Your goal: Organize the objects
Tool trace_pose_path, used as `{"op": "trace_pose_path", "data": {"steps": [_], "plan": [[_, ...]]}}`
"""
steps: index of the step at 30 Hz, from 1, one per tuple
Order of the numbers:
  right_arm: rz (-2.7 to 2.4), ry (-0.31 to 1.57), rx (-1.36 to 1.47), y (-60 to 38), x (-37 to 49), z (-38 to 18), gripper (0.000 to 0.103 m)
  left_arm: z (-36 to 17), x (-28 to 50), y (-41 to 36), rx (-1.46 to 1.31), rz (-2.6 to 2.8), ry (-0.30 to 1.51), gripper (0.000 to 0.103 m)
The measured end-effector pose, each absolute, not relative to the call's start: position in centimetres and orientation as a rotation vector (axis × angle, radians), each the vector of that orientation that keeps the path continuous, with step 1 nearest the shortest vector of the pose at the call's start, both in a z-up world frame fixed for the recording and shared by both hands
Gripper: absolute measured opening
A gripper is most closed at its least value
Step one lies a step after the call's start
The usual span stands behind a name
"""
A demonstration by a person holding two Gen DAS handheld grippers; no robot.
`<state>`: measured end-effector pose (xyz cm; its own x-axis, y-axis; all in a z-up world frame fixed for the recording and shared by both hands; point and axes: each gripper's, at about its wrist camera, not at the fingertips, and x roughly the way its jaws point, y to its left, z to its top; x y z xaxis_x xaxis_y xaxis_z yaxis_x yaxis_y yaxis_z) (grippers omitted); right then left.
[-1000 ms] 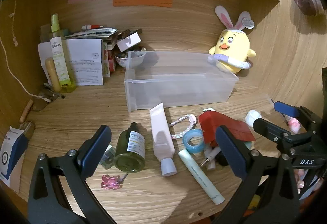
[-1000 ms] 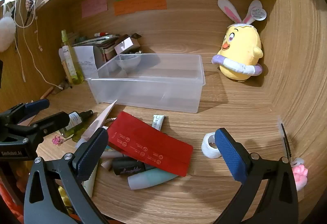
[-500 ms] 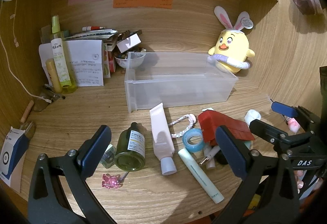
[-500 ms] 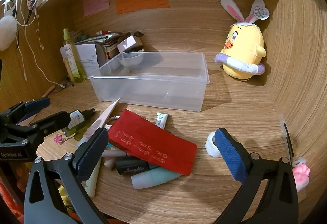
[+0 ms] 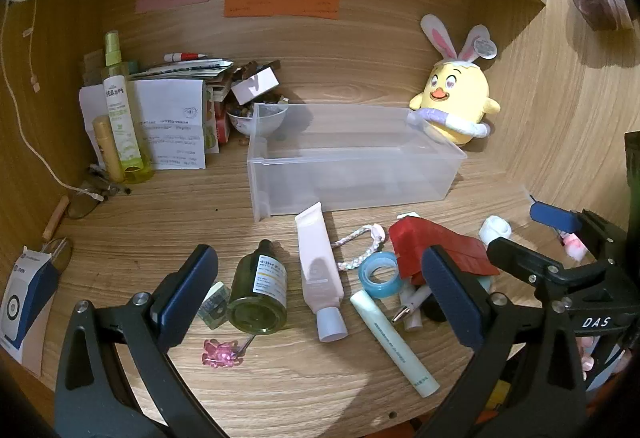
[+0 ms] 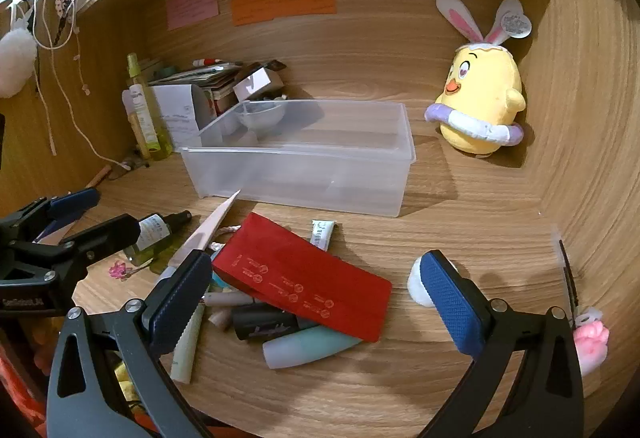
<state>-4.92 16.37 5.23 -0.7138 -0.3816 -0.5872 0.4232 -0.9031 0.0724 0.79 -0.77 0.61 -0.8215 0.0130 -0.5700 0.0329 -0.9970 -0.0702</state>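
— So, what lies ahead of the two tools?

— Biggest first: the table (image 5: 168, 214) carries everything. Straight ahead of both, beyond the clutter, stands the clear plastic bin (image 6: 304, 162), with nothing visible inside it. Past its far right corner sits the yellow plush chick (image 6: 480, 106), against the back wall.

— And the loose things?

— A red flat box (image 6: 304, 278) lies just ahead of the right hand-held gripper (image 6: 316, 298), tilted over a black tube (image 6: 264, 324) and a pale teal tube (image 6: 308, 348). Ahead of the left hand-held gripper (image 5: 320, 294) lie a dark green bottle (image 5: 262, 292) on its side and, just right of it, a pink tube (image 5: 318, 270), cap toward the tool. Right of that, a long mint tube (image 5: 394, 342) and a blue tape roll (image 5: 380, 274) touching the red box.

— Smaller still?

— A white tape roll (image 5: 496, 228) partly hidden behind the right tool's right finger, and a pink hair clip (image 5: 220, 352) just ahead of the left tool's left finger.

— Are the tools holding anything?

— No. Both stand with fingers spread wide, nothing between them, hovering above the table's near edge.
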Motion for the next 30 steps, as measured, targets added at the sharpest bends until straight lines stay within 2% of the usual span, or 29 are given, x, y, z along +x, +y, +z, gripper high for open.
{"op": "trace_pose_path", "data": {"steps": [30], "plan": [[-2.556, 0.090, 0.846, 16.25, -4.57, 5.47, 0.103, 0.98, 1.16, -0.76, 0.929, -2.988, 0.126, 0.103]]}}
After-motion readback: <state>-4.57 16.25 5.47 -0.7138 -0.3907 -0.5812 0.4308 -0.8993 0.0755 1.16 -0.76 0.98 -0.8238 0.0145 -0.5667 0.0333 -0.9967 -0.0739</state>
